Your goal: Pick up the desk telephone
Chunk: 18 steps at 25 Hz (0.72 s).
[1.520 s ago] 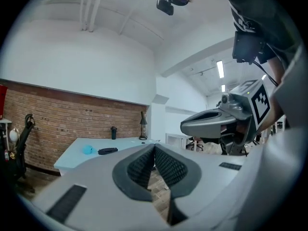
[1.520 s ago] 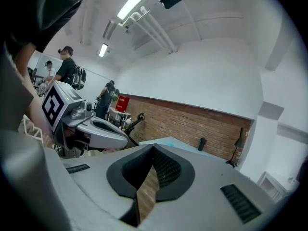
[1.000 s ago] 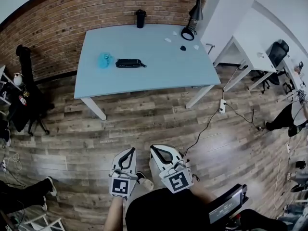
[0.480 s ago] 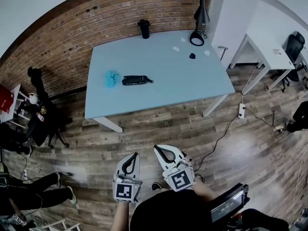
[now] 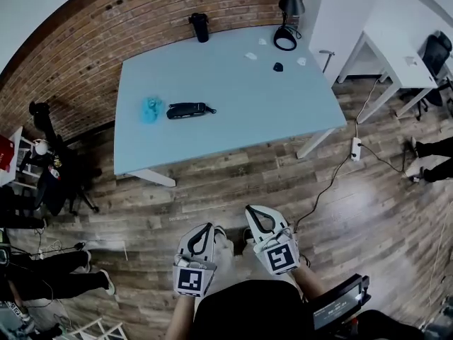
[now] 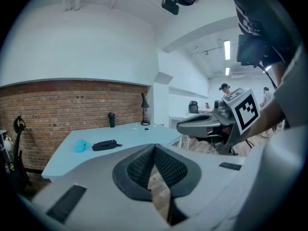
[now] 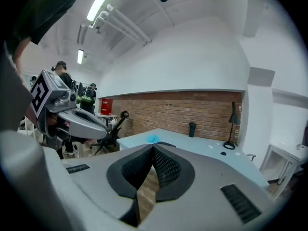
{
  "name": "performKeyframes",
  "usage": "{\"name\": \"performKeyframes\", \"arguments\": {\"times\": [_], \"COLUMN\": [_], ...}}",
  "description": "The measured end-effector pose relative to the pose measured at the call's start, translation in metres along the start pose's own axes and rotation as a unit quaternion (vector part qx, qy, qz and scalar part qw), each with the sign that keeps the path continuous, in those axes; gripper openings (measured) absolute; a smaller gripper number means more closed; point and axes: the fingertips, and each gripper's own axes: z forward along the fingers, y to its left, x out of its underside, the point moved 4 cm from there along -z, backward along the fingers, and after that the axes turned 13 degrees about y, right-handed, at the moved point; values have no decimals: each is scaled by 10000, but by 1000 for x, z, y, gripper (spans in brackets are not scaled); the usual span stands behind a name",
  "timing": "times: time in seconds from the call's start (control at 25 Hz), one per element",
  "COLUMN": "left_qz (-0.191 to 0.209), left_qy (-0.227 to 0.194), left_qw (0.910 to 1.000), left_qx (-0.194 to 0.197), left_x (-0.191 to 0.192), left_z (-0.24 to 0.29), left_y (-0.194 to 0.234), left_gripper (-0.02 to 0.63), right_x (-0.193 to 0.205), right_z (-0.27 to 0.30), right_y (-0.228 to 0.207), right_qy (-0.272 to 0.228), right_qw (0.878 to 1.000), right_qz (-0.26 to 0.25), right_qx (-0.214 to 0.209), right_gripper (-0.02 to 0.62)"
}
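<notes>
Shut tight and empty: left tongs (image 5: 207, 227) and right tongs (image 5: 256, 211), side by side at 6 o'clock over the wood-plank floor (image 5: 226, 183). Well apart toward 12 o'clock, planks between: smooth pale-blue table (image 5: 241, 112) on white legs. Flat on its 9 o'clock half, the slim black desk telephone (image 5: 185, 110), just beside a crumpled turquoise lump (image 5: 149, 109). Farther back, dark cylindrical bottle (image 5: 199, 27), black lamp (image 5: 290, 4), rough brick wall (image 5: 78, 48).
</notes>
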Motion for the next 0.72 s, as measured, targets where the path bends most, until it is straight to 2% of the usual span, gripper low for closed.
{"name": "performKeyframes", "arguments": {"times": [0.32,0.52,0.6,0.72], "left_qz": [99,60,121,443], "left_qy": [-113,-635,-631,-573], "left_qw": [9995,9976,9978,9974], "left_qx": [280,263,156,53], "left_x": [-13,-27,-29,-27], "left_z": [30,19,11,22], "left_y": [31,85,113,143], "left_gripper": [23,23,23,23], "right_x": [-13,-57,-77,-94], "right_z": [22,60,82,109], "right_y": [-3,25,41,46], "right_qy": [367,500,423,255], "right_qw": [9992,9987,9990,9992], "right_qz": [5,-124,-82,-297], "right_qx": [150,59,-92,-122], "right_gripper": [14,14,14,14]}}
